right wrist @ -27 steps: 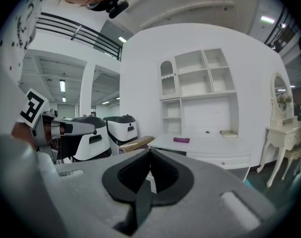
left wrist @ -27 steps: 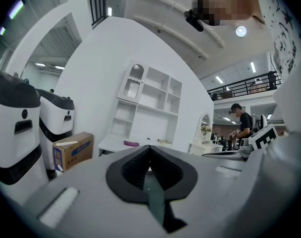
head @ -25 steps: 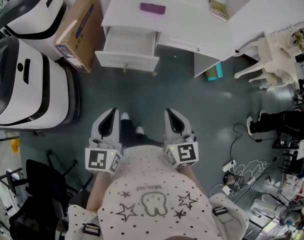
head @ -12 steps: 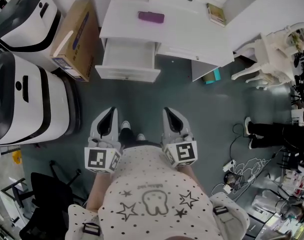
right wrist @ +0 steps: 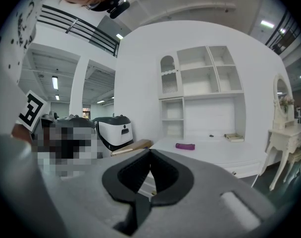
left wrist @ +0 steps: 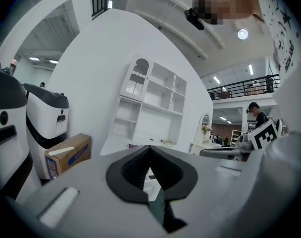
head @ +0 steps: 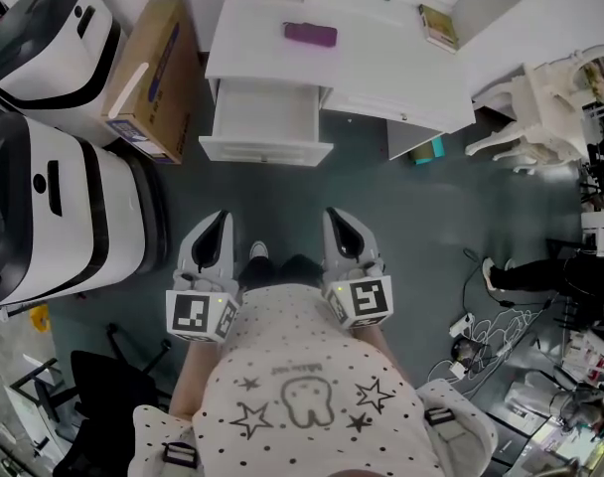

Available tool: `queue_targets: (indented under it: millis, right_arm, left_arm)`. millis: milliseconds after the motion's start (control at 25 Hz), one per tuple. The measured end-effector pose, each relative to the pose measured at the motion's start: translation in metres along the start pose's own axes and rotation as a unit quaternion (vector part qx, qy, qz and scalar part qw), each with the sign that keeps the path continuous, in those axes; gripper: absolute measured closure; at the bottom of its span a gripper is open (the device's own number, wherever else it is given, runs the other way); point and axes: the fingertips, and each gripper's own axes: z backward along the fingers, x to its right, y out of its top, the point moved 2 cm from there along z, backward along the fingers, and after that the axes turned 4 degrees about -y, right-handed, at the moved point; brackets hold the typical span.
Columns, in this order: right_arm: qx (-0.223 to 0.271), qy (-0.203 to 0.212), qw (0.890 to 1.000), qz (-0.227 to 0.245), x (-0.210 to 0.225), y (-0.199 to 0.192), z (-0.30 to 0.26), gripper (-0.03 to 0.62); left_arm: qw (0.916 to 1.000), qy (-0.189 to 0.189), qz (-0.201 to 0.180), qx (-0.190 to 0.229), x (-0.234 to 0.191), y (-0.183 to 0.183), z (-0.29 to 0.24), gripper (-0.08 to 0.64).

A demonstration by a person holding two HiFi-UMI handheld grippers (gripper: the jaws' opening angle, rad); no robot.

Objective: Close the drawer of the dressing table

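The white dressing table (head: 381, 63) stands at the top of the head view, with its left drawer (head: 266, 123) pulled out and empty inside. A purple object (head: 311, 34) and a small book (head: 438, 25) lie on the tabletop. My left gripper (head: 219, 221) and right gripper (head: 339, 217) are held side by side in front of the person's body, well short of the drawer front. Both point toward the table, shut, with nothing between the jaws. The shut left gripper (left wrist: 150, 148) and shut right gripper (right wrist: 150, 151) each face the table (right wrist: 215, 152) and its shelf unit.
A cardboard box (head: 151, 68) leans left of the drawer. Two large white-and-black machines (head: 54, 207) stand along the left. A white chair (head: 540, 107) is right of the table, with cables (head: 481, 336) and a person's legs (head: 540, 271) on the floor at right. A black office chair (head: 93, 386) is behind left.
The dressing table and open drawer have come nearer in the head view as the person steps toward them. Both grippers stay shut and level beside each other.
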Motion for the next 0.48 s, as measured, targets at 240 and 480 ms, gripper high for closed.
queue_targets:
  millis: [240,480]
  right_arm:
    - [0.001,0.002,1.0,0.002,-0.008,0.002,-0.004,0.589]
    - [-0.006,0.001,1.0,-0.001,0.003,0.003,-0.015,0.589]
  left_arm:
    - [1.0,0.007,-0.002,-0.006,-0.012,0.0,0.004,0.565]
    - [0.9997,0.015,0.006,-0.015,-0.012,-0.002,-0.008,0.565]
